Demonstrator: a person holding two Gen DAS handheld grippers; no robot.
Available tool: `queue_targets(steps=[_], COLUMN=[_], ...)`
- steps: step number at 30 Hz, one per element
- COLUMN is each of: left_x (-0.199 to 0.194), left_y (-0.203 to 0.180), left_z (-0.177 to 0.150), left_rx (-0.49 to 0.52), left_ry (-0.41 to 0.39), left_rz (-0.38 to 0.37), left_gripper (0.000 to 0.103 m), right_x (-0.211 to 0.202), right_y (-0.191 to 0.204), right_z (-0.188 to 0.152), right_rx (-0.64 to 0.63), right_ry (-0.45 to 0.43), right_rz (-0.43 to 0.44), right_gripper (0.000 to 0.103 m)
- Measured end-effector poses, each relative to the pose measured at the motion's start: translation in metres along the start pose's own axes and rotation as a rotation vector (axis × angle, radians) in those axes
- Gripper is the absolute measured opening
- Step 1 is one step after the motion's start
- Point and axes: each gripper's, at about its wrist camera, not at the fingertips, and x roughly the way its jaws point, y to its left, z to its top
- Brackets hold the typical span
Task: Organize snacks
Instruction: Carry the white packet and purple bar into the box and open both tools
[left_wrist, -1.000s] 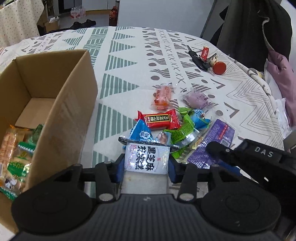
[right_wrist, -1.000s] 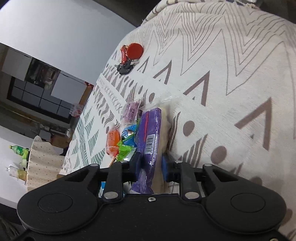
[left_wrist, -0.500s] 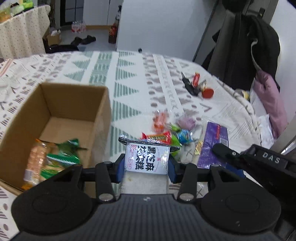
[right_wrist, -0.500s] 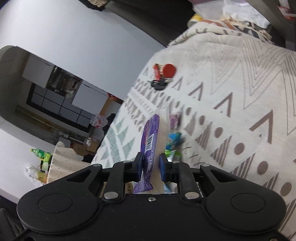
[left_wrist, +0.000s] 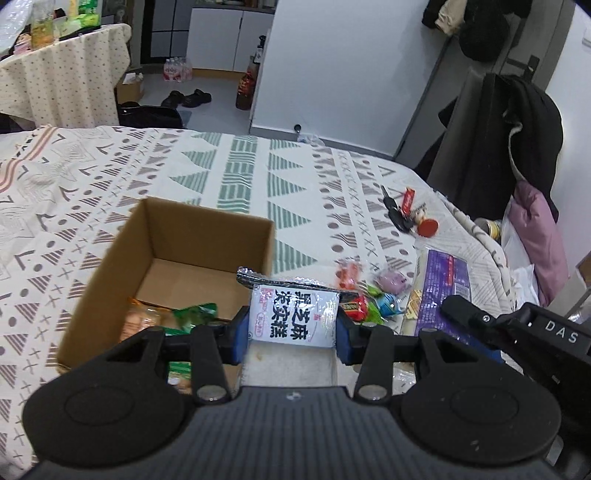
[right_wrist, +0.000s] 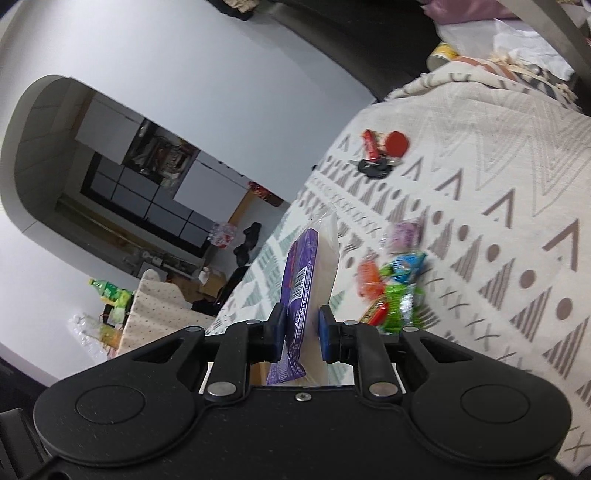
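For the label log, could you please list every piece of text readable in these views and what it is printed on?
"黑芝麻" over a second line, seemingly "松软糕": white snack packet held in the left tongs.
"DAS": body of the right tongs.
Purple packet in the right tongs: barcode and print too small to read.
Loose candy wrappers: blurred, unreadable.

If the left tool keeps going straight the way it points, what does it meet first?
Probably the near right corner of the cardboard box, just ahead of the white snack packet held in the left tool; the loose snacks lie slightly right. Depth is uncertain.
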Motion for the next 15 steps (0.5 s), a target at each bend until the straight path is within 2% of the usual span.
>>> queue_targets(steps=[15], left_x=[-0.018], left_y=[0.057], left_z=[0.019], left_rx=[-0.060], left_ry=[-0.036], left_rz=[0.026], left_gripper=[0.044], right_x=[0.017], right_y=[0.054], right_z=[-0.030], right_rx=[-0.112], right_ry=[0.058], right_rz=[0.057], right_gripper=[0.018])
